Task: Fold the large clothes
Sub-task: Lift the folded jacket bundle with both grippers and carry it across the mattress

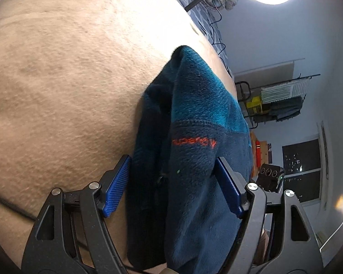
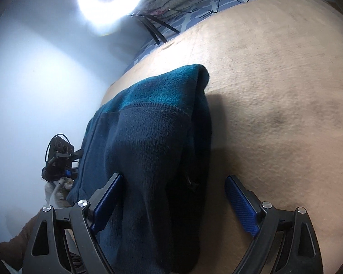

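A dark blue fleece (image 1: 194, 118) with a teal panel and orange lettering lies folded in a thick bundle on a beige blanket (image 1: 57, 91). My left gripper (image 1: 172, 158) has the bundle filling the gap between its blue pads, which press on both sides of it. In the right wrist view the same fleece (image 2: 153, 132) runs between the fingers of my right gripper (image 2: 173, 177). This gripper stands open: the left pad (image 2: 107, 196) touches the fabric and the right pad (image 2: 240, 205) is apart from it, over the bare blanket (image 2: 285, 91).
A bright ring light (image 2: 111, 2) on a tripod stands beyond the blanket's far edge, with cables and a patterned sheet (image 2: 217, 6). A drying rack (image 1: 281, 98) and a dark window (image 1: 301, 171) line the wall. A brown sleeve (image 2: 11, 239) shows low on the left.
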{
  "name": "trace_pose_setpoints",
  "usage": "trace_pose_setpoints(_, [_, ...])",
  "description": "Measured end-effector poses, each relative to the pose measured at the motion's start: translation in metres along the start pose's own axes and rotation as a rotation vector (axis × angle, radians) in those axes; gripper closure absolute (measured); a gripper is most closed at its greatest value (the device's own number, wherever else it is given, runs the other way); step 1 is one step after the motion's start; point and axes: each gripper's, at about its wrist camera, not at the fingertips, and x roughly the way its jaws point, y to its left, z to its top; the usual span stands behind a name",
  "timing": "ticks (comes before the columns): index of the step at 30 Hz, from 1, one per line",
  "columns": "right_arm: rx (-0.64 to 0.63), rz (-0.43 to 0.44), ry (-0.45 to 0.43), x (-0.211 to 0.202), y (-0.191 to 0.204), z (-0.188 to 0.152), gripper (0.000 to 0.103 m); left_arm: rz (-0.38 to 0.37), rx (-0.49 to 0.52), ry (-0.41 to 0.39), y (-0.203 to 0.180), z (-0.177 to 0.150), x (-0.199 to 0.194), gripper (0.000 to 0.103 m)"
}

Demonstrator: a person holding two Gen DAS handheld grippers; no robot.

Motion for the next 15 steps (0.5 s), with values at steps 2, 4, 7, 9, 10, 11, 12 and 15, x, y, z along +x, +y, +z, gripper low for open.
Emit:
trace_pose_setpoints(2, [-0.005,0.009,0.004,0.005,0.002,0.002,0.015,0.022,0.016,0.009,-0.005,0.000,0.007,0.041])
trace_pose_setpoints(4, [0.000,0.029,0.013,0.009,0.004,0.003,0.024,0.062,0.039,0.010,-0.011,-0.001,0.011,0.046])
trace_pose_setpoints(7, [0.016,0.036,0.031,0.016,0.010,0.001,0.032,0.113,0.077,0.000,-0.020,-0.004,0.012,0.054])
trace_pose_setpoints(9, [0.001,0.024,0.036,0.016,0.015,0.001,0.041,0.151,0.117,-0.015,-0.028,-0.009,0.009,0.061])
trace_pose_setpoints(10, [-0.008,0.016,0.036,0.015,0.018,0.001,0.049,0.167,0.135,-0.021,-0.031,-0.011,0.008,0.063])
trace_pose_setpoints(11, [-0.017,0.004,0.035,0.013,0.021,0.001,0.056,0.190,0.157,-0.031,-0.036,-0.013,0.006,0.067])
trace_pose_setpoints(12, [-0.026,-0.012,0.030,0.011,0.025,0.002,0.058,0.215,0.179,-0.043,-0.041,-0.016,0.006,0.069])
trace_pose_setpoints(15, [-0.059,-0.060,0.017,0.008,0.038,0.002,0.065,0.277,0.240,-0.070,-0.056,-0.024,0.003,0.072])
